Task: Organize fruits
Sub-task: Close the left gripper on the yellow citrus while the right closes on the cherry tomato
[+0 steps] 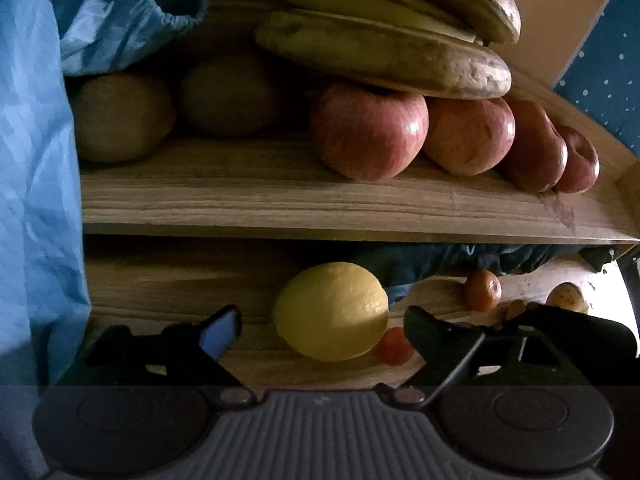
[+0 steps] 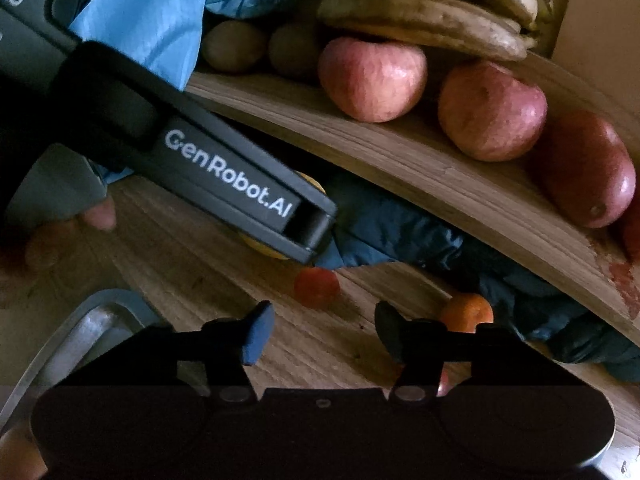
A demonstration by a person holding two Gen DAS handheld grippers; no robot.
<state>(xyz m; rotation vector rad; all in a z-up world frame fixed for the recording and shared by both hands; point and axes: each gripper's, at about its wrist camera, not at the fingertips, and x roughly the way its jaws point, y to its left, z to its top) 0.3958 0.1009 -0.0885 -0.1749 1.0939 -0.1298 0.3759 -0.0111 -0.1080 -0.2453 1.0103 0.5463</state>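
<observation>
Left wrist view: the left gripper [image 1: 320, 330] points steeply down at a lemon [image 1: 331, 311] that lies between and just beyond its fingertips, the jaws wide, with a visible gap on each side, so nothing is gripped yet. A small red fruit [image 1: 395, 346], perhaps a tomato, touches the lemon on the side of the right-hand finger, and a mandarin [image 1: 483, 290] lies farther off past that finger.

From the right wrist view, the right gripper [image 2: 320, 334] has its jaws at a middling width with only bare wood between them; the small red fruit sits just ahead of the fingertips, and a mandarin peeks out from behind the right-hand finger, though whether that finger touches it I cannot tell.

Well ahead of both sets of fingers, the wooden shelf [image 1: 280, 196] looks largely sorted: kiwis [image 1: 120, 118], then a row of red apples [image 1: 370, 130], with bananas [image 1: 380, 52] lying across the nearest apple. I judge the task more than half done; the lemon, the red fruit and the mandarins on the lower board [image 1: 160, 280] remain to be placed.
</observation>
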